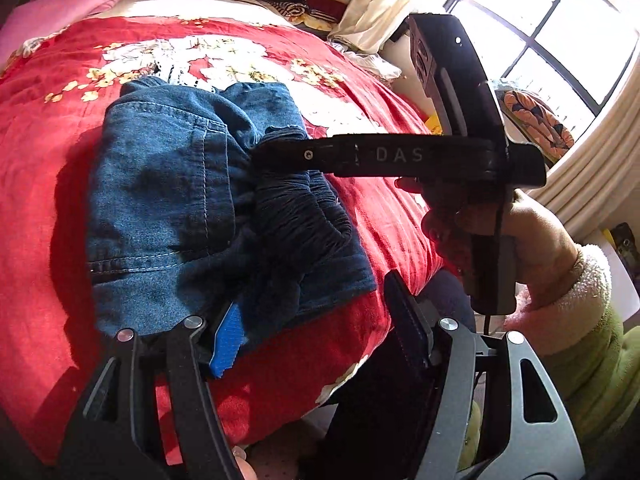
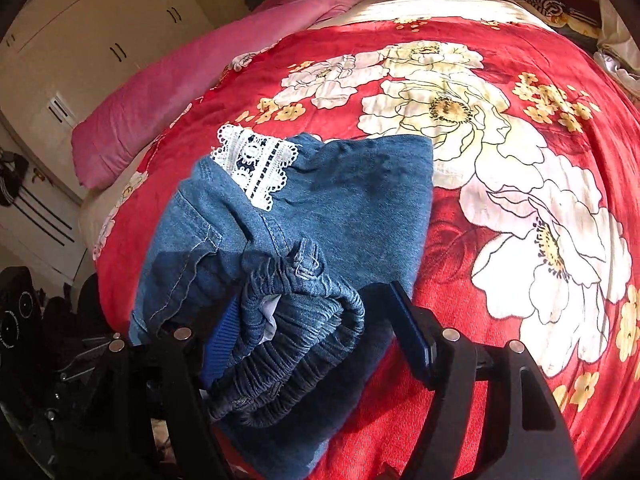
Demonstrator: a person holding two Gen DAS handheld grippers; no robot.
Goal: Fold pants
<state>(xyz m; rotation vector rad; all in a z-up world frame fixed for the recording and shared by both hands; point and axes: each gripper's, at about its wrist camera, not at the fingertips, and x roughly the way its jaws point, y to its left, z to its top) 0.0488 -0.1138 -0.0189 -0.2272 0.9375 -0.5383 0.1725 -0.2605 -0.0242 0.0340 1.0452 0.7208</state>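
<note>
Pants [image 2: 304,216] lie folded on the red floral blanket [image 2: 500,260], near edge of bed. Right gripper [image 2: 308,332]: jaws apart, elastic waistband [image 2: 296,340] bunched between them, right pad clear of cloth. Left gripper [image 1: 316,320]: jaws apart at the pants' near edge, clamping nothing.

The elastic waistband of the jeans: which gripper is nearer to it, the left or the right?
Right. The right gripper has the elastic waistband between its open fingers. The left gripper sits at the near edge of the folded jeans, short of the waistband.
</note>
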